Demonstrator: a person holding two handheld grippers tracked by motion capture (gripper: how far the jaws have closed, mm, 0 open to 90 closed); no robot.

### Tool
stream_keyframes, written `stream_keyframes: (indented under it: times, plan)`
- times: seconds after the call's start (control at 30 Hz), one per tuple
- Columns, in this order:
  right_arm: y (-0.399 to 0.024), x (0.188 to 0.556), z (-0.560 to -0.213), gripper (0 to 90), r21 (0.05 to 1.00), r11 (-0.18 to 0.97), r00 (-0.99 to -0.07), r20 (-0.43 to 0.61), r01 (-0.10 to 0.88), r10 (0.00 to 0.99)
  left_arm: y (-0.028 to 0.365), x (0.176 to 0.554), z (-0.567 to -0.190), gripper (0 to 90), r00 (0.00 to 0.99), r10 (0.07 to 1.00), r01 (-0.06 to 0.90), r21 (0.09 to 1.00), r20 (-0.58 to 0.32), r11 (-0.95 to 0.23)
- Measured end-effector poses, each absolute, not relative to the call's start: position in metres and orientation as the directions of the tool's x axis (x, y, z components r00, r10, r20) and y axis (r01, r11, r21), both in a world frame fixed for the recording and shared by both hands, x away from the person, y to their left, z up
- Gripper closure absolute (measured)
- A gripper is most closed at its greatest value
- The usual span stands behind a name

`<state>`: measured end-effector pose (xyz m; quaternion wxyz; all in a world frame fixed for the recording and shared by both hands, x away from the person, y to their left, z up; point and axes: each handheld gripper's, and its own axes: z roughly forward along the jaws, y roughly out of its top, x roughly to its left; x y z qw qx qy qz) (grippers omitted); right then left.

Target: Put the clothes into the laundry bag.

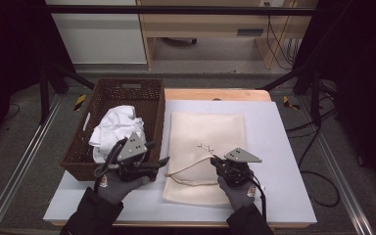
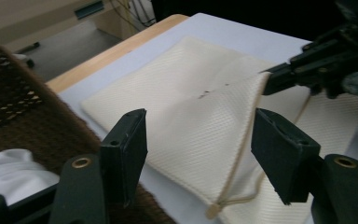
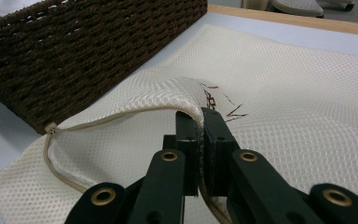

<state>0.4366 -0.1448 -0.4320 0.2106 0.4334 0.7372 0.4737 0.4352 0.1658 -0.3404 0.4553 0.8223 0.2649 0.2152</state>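
- The table (image 1: 284, 147), covered by a pale sheet, lies under everything; its wooden far edge shows beyond the sheet
- The brown woven basket (image 1: 112, 98) stands on the left of the table, with a crumpled white cloth (image 1: 115, 129) inside it; its right wall runs just beside the bag's left edge
- The cream mesh bag (image 1: 208, 132) lies flat in the middle of the table, right of the basket; its long axis runs near to far, and its open mouth points toward me at the near end; the weave is fine and net-like, a tan zipper edge (image 3: 121, 115) rims the mouth, and a small dark scribble (image 3: 219, 105) marks the upper layer near the middle
- My right gripper (image 1: 214, 160) is clenched on the bag's upper layer at the mouth, just near the scribble; the pinched mesh rises off the lower layer, so the mouth gapes toward the left
- My left gripper (image 1: 162, 161) hovers at the basket's near right corner, above the bag's left edge; its jaws stand released with nothing between them, pointing right toward the lifted mouth
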Motion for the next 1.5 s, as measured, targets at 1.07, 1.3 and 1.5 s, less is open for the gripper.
stream_keyframes:
  times: [1.07, 1.3, 1.5]
  plan:
    - [-0.146, 0.438, -0.435, 86.8, 0.876, 0.177, -0.535, 0.104, 0.448, 0.838, 0.243, 0.548, -0.368, 17.8, 0.589, 0.782, 0.417, 0.753, 0.202, -0.509]
    - [-0.145, 0.439, -0.435, 86.7, 0.873, 0.181, -0.536, 0.104, 0.453, 0.838, 0.249, 0.555, -0.386, 10.6, 0.599, 0.779, 0.473, 0.704, 0.183, -0.529]
    - [-0.145, 0.439, -0.436, 86.4, 0.871, 0.181, -0.536, 0.107, 0.457, 0.837, 0.249, 0.561, -0.402, 4.6, 0.582, 0.801, 0.532, 0.678, 0.142, -0.507]
